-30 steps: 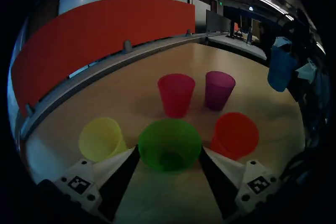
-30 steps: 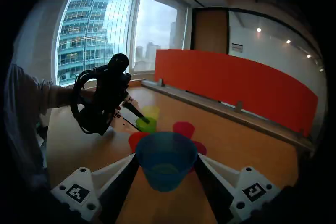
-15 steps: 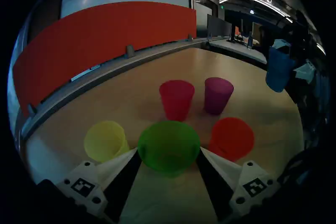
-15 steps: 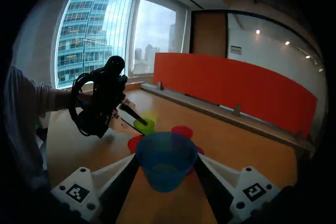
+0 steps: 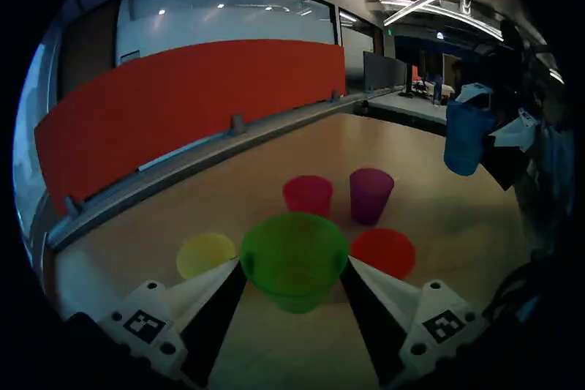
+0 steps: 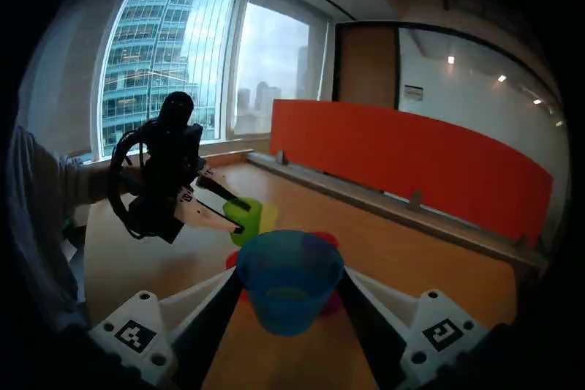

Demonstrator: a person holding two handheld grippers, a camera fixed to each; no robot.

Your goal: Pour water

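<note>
My left gripper is shut on a green cup, held upright above the wooden table. The right gripper view shows this green cup in the left gripper, lifted off the table. My right gripper is shut on a blue cup with a little liquid at its bottom. In the left gripper view the blue cup hangs in the air at the right. Below stand a yellow cup, a red cup, a purple cup and an orange cup.
A long orange partition runs along the table's far edge. Large windows lie behind the person's sleeve at the left of the right gripper view. More desks stand far off.
The left gripper has lifted the green cup up from among the other cups, which now look lower and smaller. The blue cup stays held in the air.
</note>
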